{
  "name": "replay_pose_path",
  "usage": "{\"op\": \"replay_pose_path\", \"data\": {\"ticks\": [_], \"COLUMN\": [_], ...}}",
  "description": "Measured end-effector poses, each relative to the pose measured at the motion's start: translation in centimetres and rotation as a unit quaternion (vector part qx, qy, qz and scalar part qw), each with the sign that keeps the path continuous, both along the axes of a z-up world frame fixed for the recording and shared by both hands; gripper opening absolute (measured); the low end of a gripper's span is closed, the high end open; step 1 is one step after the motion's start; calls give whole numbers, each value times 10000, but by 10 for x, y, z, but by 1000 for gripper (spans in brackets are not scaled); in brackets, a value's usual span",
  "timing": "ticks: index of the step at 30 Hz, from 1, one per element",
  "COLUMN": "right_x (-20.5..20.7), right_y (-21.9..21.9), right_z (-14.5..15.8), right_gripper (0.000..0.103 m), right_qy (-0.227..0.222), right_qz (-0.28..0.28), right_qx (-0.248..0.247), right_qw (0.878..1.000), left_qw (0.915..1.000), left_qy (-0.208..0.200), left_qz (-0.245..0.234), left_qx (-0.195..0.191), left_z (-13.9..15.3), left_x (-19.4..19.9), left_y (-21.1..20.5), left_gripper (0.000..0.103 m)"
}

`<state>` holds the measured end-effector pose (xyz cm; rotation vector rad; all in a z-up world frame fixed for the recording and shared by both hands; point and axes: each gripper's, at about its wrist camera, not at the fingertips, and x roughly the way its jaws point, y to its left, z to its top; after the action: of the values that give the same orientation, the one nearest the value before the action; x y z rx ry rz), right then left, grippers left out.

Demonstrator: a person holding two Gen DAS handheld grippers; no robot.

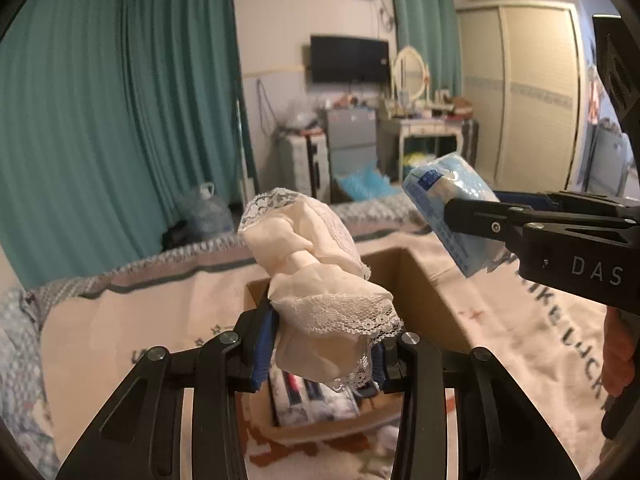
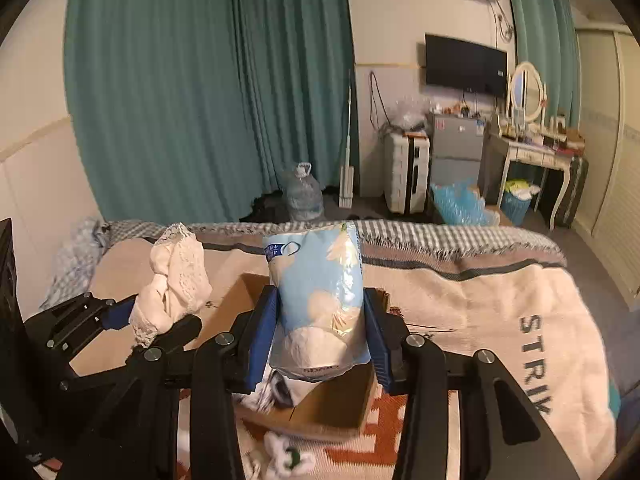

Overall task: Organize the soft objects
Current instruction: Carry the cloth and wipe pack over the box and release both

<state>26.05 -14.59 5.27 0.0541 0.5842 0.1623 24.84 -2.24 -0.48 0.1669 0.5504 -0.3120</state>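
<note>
Left gripper [image 1: 320, 352] clamps the lace-trimmed cloth [image 1: 316, 276]; right gripper [image 2: 320, 340] clamps the blue tissue pack [image 2: 316, 300]. Lower both toward six o'clock into the cardboard box [image 2: 332, 412], then release.

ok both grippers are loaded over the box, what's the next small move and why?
Probably lower the left gripper a little and open it. It is shut on the cream lace garment, held right above the open cardboard box, which already holds folded items. The right gripper, shut on the blue tissue pack, can wait so the two do not crowd.
</note>
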Motion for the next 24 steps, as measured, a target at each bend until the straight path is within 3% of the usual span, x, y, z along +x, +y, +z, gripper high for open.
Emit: {"op": "replay_pose_path", "data": {"ticks": [4, 10, 14, 17, 18, 19, 24], "right_x": [40, 75, 80, 79, 77, 77, 51], "right_y": [-2, -7, -9, -16, -18, -19, -21], "right_z": [-40, -93, -104, -102, -98, -96, -59], "right_gripper": [42, 42, 45, 51, 53, 58, 67], "right_qy": [298, 680, 675, 614, 617, 603, 410], "right_qz": [-75, -96, -20, -33, -63, -91, -185], "right_qx": [17, -89, -77, 30, 37, 32, 22], "right_qw": [9995, 9976, 9977, 9981, 9981, 9981, 9990], "left_qw": [9995, 9980, 9979, 9982, 9979, 9980, 9986], "left_qy": [301, 618, 640, 535, 561, 552, 320], "left_qz": [18, 52, 34, 116, 143, 166, 332], "left_qx": [14, 105, 128, 259, 281, 266, 244], "left_z": [-30, -64, -72, -71, -71, -68, -39], "left_x": [38, 65, 66, 65, 66, 65, 47], "left_y": [-2, -12, -16, -17, -16, -15, -11], "left_gripper": [38, 38, 38, 47, 67, 80, 81]}}
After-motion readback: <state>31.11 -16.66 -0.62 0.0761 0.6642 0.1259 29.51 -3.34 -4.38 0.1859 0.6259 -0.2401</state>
